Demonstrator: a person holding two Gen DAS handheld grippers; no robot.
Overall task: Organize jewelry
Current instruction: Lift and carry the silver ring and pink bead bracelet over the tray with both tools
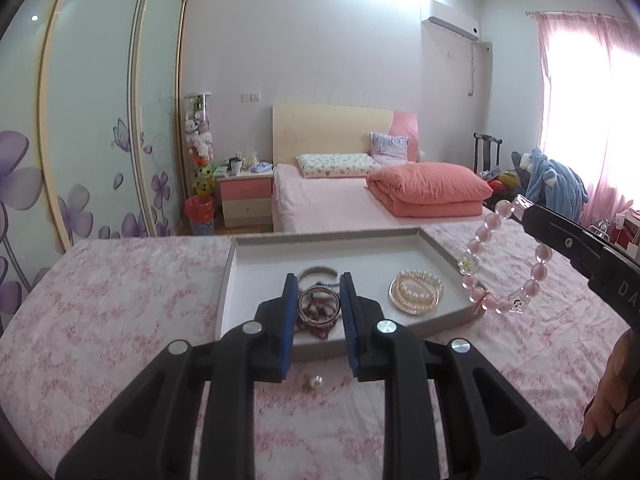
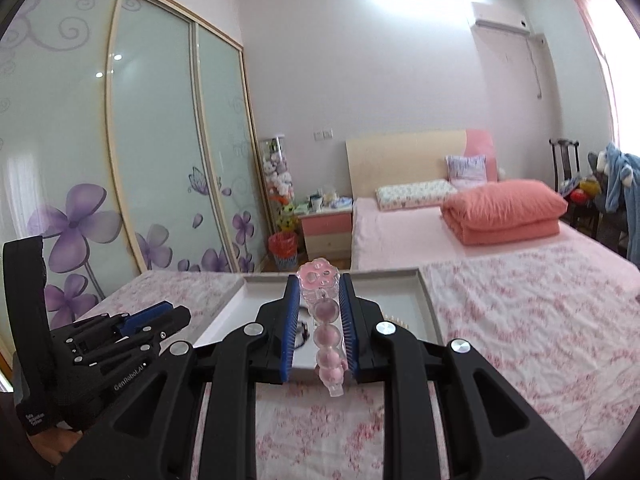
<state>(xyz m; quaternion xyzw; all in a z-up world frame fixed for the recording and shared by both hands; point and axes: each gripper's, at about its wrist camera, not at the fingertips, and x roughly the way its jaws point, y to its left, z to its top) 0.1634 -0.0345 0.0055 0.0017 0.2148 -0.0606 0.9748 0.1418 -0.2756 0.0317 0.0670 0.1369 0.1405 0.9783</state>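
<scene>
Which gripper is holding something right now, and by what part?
The right gripper holds the pink bead bracelet by its clear paw charm; the loop hangs below. The left gripper is open, holding nothing.

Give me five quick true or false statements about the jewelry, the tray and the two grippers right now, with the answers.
1. The right gripper holds a pink beaded bracelet clear of the bedspread. True.
2. The coiled pearl bracelet lies outside the shallow white tray. False: it lies inside, on the tray's right side.
3. A single loose pearl lies on the pink floral bedspread, in front of the tray. True.
4. The left gripper is clamped shut on a ring. False: its jaws stand apart, hovering over a silver bangle in the tray.
5. The tray is empty. False: it holds several pieces.
</scene>
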